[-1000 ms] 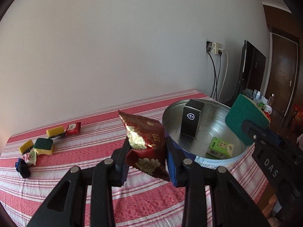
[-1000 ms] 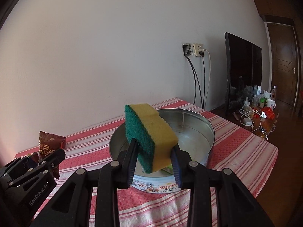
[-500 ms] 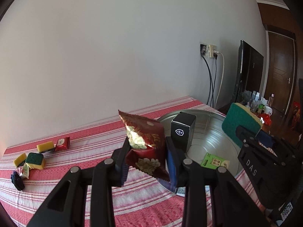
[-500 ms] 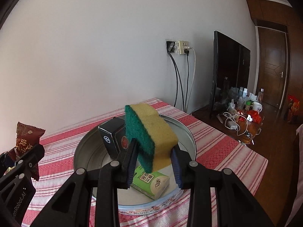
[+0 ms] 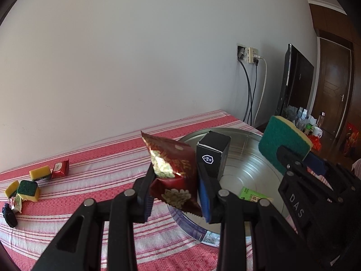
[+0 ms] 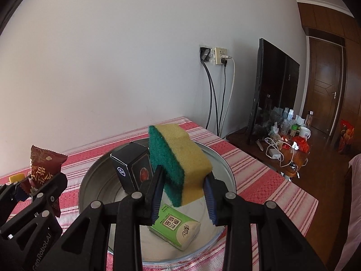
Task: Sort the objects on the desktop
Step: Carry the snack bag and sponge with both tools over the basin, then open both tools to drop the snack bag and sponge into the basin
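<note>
Left hand-held gripper (image 5: 174, 188) clenching crinkly foil snack packet (image 5: 172, 174), right hand-held gripper (image 6: 183, 194) squeezing spongy block (image 6: 180, 164) above round metal tin (image 6: 227, 171)

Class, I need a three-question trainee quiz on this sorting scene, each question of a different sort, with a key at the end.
1. True or false: the right gripper is shut on a sponge.
2. Multiple choice: what does the left gripper hold? A) a green tissue pack B) a red snack packet C) a black box
3. Fill in: inside the round metal tin, a black box stands upright and a green ______ pack lies flat.

Key: 1 true; 2 B; 3 tissue
</note>
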`<state>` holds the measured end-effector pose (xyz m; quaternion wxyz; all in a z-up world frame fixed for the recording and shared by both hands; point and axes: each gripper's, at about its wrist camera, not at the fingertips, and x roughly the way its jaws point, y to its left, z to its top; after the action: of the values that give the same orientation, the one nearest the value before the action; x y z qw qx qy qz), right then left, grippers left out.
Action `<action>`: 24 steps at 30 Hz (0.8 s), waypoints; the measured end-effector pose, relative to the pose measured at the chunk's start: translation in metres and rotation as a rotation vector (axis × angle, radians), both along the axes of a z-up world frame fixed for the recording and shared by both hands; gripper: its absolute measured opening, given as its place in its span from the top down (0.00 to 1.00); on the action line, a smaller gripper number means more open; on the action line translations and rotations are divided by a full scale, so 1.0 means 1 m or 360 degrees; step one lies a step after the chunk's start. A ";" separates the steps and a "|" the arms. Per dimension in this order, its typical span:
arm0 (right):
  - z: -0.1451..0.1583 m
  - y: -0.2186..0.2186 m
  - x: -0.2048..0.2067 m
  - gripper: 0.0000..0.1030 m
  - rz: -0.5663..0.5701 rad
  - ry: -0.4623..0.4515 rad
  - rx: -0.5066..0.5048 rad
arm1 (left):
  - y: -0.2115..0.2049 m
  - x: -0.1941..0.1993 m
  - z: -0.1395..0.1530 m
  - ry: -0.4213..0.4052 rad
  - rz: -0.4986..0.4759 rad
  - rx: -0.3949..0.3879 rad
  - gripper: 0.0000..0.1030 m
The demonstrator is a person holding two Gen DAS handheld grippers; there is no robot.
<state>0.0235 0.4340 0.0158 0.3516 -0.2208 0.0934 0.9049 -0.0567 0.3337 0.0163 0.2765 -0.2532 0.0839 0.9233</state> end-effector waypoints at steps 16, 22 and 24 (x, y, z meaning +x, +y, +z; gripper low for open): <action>-0.005 0.013 -0.010 0.63 0.0019 -0.0012 -0.0055 | 0.025 -0.011 -0.003 -0.0018 -0.0029 -0.0017 0.66; -0.008 0.020 -0.006 0.50 0.0030 0.0031 -0.0101 | 0.012 -0.013 0.002 0.0017 0.0061 0.0024 0.14; -0.005 0.021 -0.001 0.49 0.0017 0.0061 -0.0096 | 0.001 -0.013 0.007 0.0028 0.0091 0.0072 0.01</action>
<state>0.0227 0.4546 0.0111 0.3381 -0.2145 0.1263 0.9076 -0.0696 0.3343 0.0232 0.2548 -0.2409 0.0583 0.9347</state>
